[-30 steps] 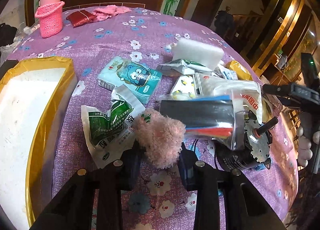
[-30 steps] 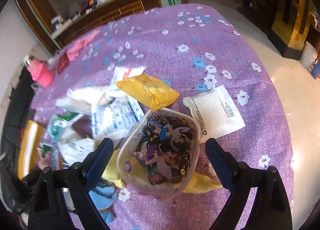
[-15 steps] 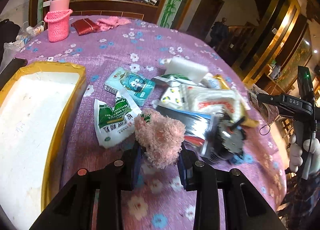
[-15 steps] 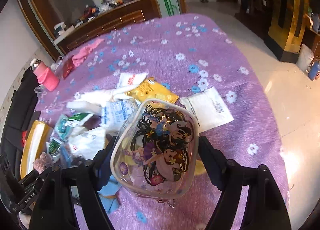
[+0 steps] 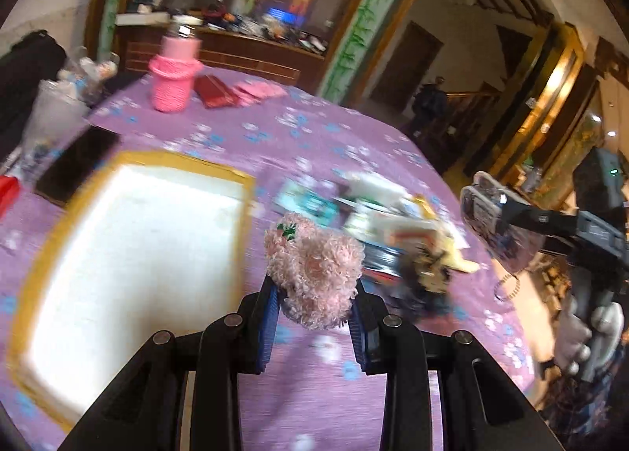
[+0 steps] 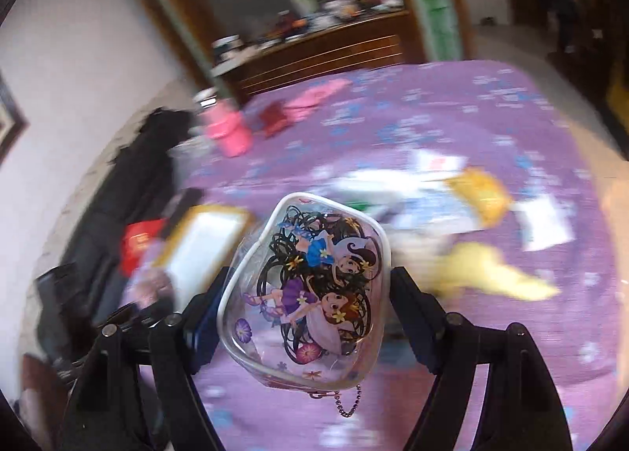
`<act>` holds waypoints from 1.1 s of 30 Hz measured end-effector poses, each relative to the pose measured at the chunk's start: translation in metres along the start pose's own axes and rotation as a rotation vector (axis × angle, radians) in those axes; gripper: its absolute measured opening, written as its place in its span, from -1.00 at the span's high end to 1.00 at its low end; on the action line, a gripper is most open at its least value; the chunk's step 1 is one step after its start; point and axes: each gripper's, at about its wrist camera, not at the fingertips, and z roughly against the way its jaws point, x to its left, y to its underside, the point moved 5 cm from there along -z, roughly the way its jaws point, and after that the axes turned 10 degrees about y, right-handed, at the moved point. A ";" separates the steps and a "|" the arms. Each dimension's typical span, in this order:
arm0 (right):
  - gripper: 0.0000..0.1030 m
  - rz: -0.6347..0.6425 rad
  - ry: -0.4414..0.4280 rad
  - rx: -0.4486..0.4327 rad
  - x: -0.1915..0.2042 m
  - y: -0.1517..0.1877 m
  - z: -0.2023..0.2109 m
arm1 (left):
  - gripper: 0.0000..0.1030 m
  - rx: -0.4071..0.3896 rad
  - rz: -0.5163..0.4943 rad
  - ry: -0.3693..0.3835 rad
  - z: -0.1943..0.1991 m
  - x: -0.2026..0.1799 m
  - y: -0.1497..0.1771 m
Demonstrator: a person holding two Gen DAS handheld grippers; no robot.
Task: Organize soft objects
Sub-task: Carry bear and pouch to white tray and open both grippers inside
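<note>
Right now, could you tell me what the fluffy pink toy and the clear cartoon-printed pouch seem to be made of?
Fluffy pink toy: apparently plush fabric with a matte, curly pile.
Clear cartoon-printed pouch: probably soft glossy plastic, see-through with glare, white edging and a small metal bead chain.

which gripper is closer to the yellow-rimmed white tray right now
Left. The left gripper, holding the pink plush, is beside the tray; the right gripper, holding the clear pouch, is farther away.
</note>
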 end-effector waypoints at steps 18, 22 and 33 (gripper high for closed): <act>-0.51 -0.084 -0.327 0.259 0.209 -0.012 -0.177 | 0.36 0.029 0.164 -0.044 -0.053 0.129 -0.051; -0.51 -0.096 -0.265 0.270 0.207 -0.010 -0.200 | 0.34 0.043 0.185 -0.039 -0.070 0.138 -0.053; -0.58 0.042 -0.105 0.170 0.214 -0.015 -0.208 | -0.31 0.023 0.292 -0.075 -0.068 0.160 -0.044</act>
